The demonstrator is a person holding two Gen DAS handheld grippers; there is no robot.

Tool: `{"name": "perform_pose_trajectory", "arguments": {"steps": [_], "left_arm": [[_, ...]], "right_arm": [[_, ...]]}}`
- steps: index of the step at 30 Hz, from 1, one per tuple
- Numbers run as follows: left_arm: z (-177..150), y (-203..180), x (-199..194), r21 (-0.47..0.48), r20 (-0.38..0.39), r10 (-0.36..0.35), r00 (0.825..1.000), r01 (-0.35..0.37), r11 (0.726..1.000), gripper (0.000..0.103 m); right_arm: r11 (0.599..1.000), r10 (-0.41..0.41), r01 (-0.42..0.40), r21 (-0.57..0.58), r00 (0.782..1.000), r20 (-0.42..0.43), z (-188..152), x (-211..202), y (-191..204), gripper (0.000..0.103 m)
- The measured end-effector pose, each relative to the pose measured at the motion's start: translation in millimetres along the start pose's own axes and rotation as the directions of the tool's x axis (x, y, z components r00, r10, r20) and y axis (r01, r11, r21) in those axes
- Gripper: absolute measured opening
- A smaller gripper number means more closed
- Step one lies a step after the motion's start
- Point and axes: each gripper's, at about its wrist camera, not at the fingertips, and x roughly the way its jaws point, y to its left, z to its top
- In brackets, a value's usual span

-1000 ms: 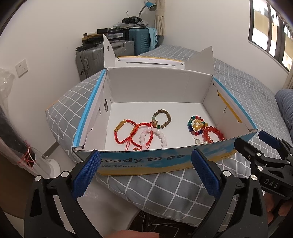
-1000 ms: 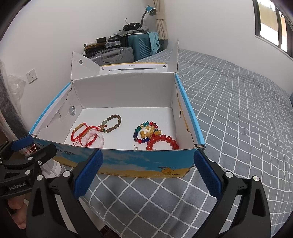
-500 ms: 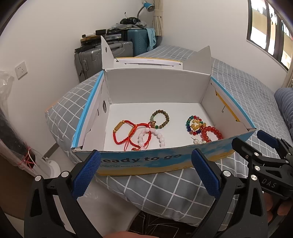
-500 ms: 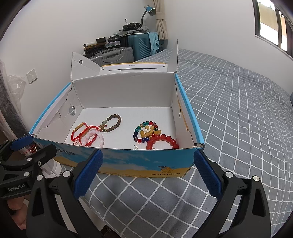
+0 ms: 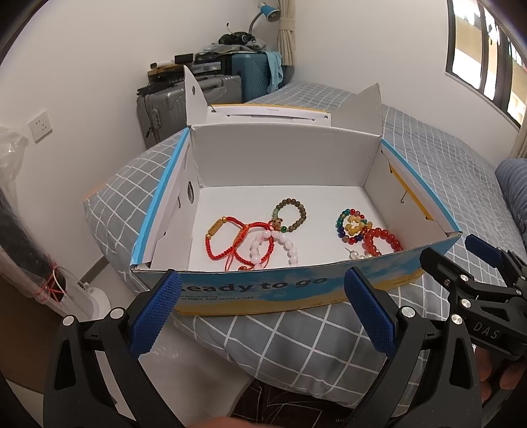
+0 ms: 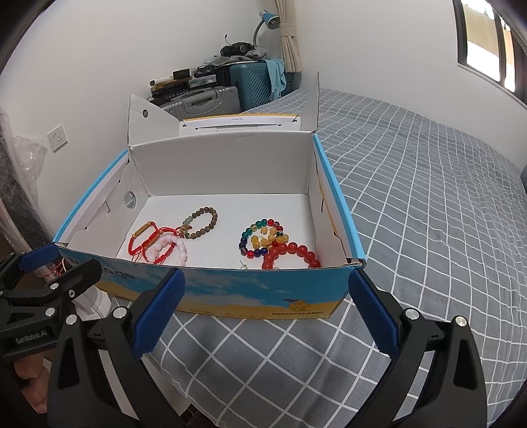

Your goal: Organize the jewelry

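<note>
Both hand-held tools hang back from the open blue-and-white cardboard box point(image 5: 290, 286) on the grey checked bed point(image 6: 444, 204), likely to survey first. The left gripper point(image 5: 263, 311) and right gripper point(image 6: 268, 307) are spread wide and empty. Ahead, inside the box, lie the tangled red cord bracelets point(image 5: 235, 242) (left cluster) and, further right, the red glass-bead bracelet point(image 6: 291, 255) — both well apart from the blue pads.

White walls point(image 6: 98, 66) all round, a bed point(image 6: 428, 197) under a grey checked cover, suitcases point(image 5: 184, 98) stacked in the corner beneath a blue lamp point(image 6: 268, 19), daylight at the window point(image 5: 484, 49).
</note>
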Motion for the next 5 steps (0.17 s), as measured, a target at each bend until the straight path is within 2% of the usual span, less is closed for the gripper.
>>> {"name": "perform_pose_trajectory", "arguments": {"steps": [5], "left_arm": [[-0.1, -0.5, -0.6, 0.0, 0.003, 0.013, 1.0, -0.013, 1.0, 0.097]], "right_arm": [[1.0, 0.0, 0.0, 0.0, 1.0, -0.001, 0.4, -0.7, -1.1, 0.095]]}}
